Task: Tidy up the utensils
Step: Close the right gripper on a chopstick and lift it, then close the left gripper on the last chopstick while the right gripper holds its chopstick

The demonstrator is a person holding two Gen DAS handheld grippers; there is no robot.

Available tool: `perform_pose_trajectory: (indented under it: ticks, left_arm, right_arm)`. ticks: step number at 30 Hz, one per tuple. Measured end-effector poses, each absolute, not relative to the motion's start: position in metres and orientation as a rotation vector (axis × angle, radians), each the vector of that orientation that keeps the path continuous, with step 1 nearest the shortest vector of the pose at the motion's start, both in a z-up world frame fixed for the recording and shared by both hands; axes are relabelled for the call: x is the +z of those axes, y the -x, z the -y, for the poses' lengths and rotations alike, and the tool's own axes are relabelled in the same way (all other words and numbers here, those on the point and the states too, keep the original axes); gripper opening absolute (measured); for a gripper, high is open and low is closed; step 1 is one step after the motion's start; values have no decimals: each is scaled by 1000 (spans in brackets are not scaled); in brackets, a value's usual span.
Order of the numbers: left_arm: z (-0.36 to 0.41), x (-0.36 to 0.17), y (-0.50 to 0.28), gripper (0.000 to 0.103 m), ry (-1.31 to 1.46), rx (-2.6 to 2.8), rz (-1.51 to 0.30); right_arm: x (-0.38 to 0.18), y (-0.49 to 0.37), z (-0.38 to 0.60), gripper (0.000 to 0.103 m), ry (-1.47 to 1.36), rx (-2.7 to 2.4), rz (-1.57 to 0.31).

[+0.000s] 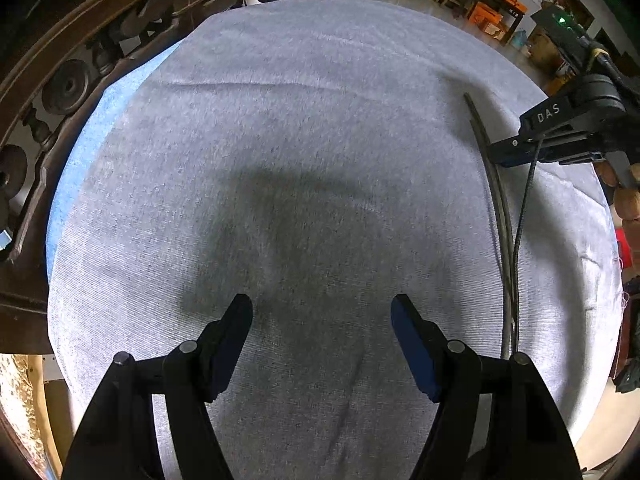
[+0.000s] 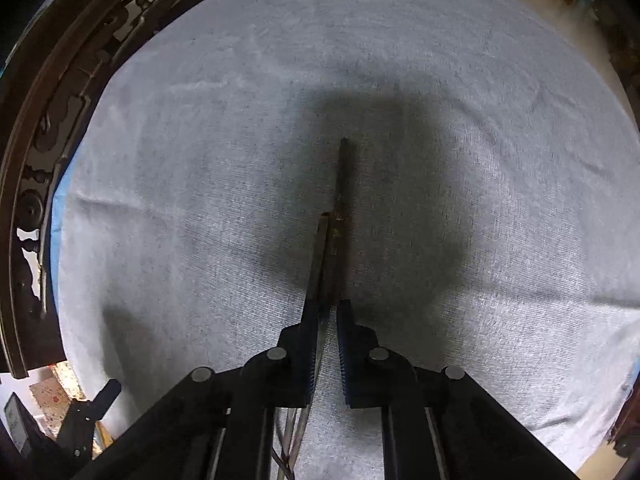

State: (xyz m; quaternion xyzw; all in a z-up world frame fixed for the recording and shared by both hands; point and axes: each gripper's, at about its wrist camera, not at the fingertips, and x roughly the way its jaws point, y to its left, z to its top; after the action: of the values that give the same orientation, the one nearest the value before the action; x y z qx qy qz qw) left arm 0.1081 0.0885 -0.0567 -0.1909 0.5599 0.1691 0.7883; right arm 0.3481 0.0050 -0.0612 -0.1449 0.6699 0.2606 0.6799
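Here, right gripper [image 2: 329, 316] clamped on a pair of dark chopsticks [image 2: 338, 216] pointing far across the grey cloth [image 2: 180, 200], left gripper [image 1: 322, 312] spread apart above bare cloth, chopsticks to its right.

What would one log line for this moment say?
left tongs: open, empty, over cloth | right tongs: shut on chopsticks | chopsticks: uneven ends, pointing forward

You can read one marking only — the white letters "DAS" on the black body of the right gripper [image 1: 496, 152], seen at the right edge of your left wrist view. In your right wrist view nothing is legible — no label, brand, number or sign.
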Motion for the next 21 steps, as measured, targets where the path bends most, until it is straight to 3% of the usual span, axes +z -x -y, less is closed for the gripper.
perform_pose_trajectory:
  ticks: [10, 21]
  left_arm:
    - [-80, -36, -126, 72, 388, 361, -1208]
    - [-69, -28, -219, 72, 322, 287, -1251]
  right_arm:
    - [-61, -341, -11, 9, 401, 596, -1525]
    - [-73, -355, 19, 13, 293, 599, -1561]
